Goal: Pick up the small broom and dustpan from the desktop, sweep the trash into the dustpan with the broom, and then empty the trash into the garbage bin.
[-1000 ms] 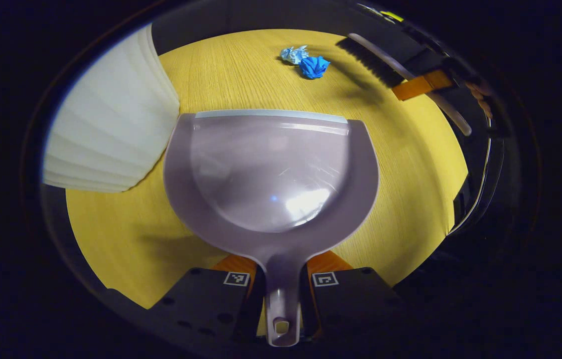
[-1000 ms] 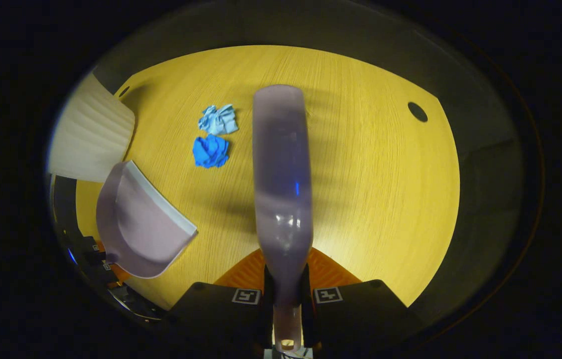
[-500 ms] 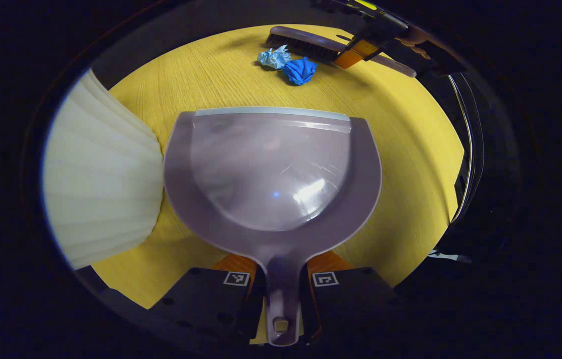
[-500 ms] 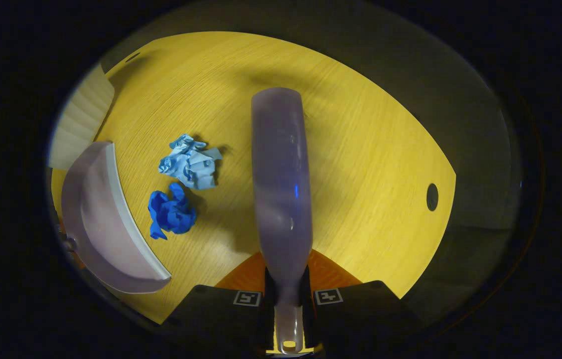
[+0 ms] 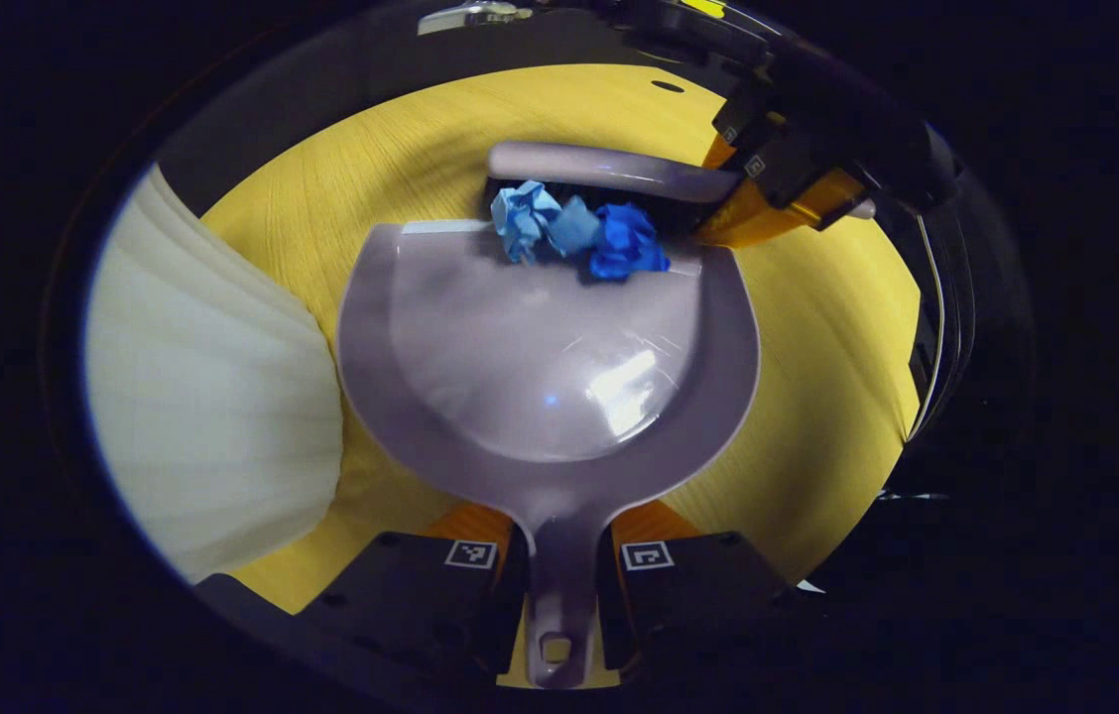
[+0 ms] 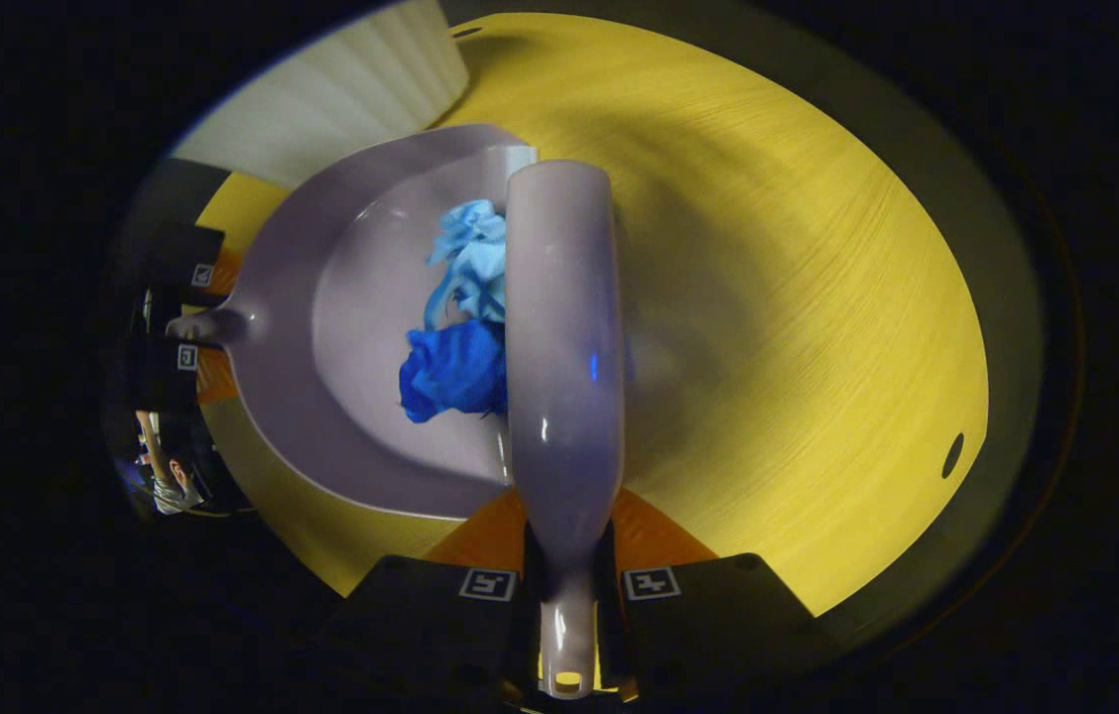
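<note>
My left gripper (image 5: pixel 559 555) is shut on the handle of the mauve dustpan (image 5: pixel 540 377), which lies flat on the yellow desktop (image 5: pixel 817 327). At the pan's front lip sit a light blue paper wad (image 5: pixel 525 218) and a dark blue paper wad (image 5: pixel 627 243). The broom (image 5: pixel 609 169) presses against them from behind, held by the right gripper (image 5: pixel 768 188). In the right gripper view, my right gripper (image 6: pixel 567 585) is shut on the broom's handle (image 6: pixel 561 347). There the light blue wad (image 6: pixel 470 258) and dark blue wad (image 6: pixel 455 369) lie inside the dustpan (image 6: pixel 341 327) beside the broom.
A white ribbed garbage bin (image 5: pixel 212 387) stands just left of the dustpan, and in the right gripper view the bin (image 6: pixel 351 89) shows beyond the pan. A small dark hole (image 6: pixel 952 454) marks the desktop near its edge. Bare desktop stretches to the right of the broom.
The broom swept toward the dustpan, pushing both paper wads from the bare desktop onto the pan's front lip. The dustpan stayed nearly still.
</note>
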A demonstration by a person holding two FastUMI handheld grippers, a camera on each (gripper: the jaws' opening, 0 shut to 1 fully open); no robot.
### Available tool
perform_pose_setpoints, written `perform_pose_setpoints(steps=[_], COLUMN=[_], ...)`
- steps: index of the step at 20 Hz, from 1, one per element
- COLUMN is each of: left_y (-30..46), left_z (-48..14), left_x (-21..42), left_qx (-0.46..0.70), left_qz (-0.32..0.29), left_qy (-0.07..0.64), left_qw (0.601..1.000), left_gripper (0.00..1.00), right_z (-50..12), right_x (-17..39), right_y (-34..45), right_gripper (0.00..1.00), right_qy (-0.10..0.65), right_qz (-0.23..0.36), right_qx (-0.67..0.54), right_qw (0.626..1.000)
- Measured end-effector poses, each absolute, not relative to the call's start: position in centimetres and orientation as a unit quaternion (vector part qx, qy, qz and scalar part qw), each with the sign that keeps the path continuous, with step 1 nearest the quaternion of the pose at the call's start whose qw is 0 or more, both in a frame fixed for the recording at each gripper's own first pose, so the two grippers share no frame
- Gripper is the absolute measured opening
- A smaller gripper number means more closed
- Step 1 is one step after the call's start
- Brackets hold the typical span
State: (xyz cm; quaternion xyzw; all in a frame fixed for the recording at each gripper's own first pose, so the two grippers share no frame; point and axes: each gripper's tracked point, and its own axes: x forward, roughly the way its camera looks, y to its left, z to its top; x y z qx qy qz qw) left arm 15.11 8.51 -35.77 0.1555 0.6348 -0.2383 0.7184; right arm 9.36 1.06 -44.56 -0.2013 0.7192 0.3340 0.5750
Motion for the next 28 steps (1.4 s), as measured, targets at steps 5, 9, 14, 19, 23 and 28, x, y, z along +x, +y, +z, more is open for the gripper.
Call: perform_pose_setpoints(steps=[5, 9, 14, 19, 23, 28], left_y=[7.9, 8.0, 7.8, 9.7, 9.3, 15.1], left_z=[-36.0, -35.5, -33.5, -30.5, -28.2, -26.7], left_x=[14.6, 14.9, 13.2, 11.7, 14.2, 17.8], left_qx=[0.130, 0.100, 0.084, 0.118, 0.058, 0.036], left_qz=[-0.247, -0.253, -0.256, -0.277, -0.243, -0.150], left_qy=[0.619, 0.591, 0.583, 0.582, 0.581, 0.584], left_qw=[0.734, 0.759, 0.767, 0.756, 0.775, 0.797], left_gripper=[0.29, 0.29, 0.29, 0.29, 0.29, 0.29], right_z=[-44.3, -44.5, -46.7, -44.4, -44.2, -42.9], right_x=[9.2, 10.5, 11.8, 10.3, 10.5, 9.7], right_y=[0.2, -1.4, -6.0, -5.7, -7.3, -7.6], right_gripper=[0.25, 0.25, 0.25, 0.25, 0.25, 0.25], right_qy=[0.727, 0.729, 0.719, 0.696, 0.676, 0.659], right_qz=[0.309, 0.277, 0.246, 0.243, 0.244, 0.244], right_qx=[-0.153, -0.115, -0.091, -0.094, -0.103, -0.091], right_qw=[0.595, 0.616, 0.643, 0.669, 0.688, 0.706])
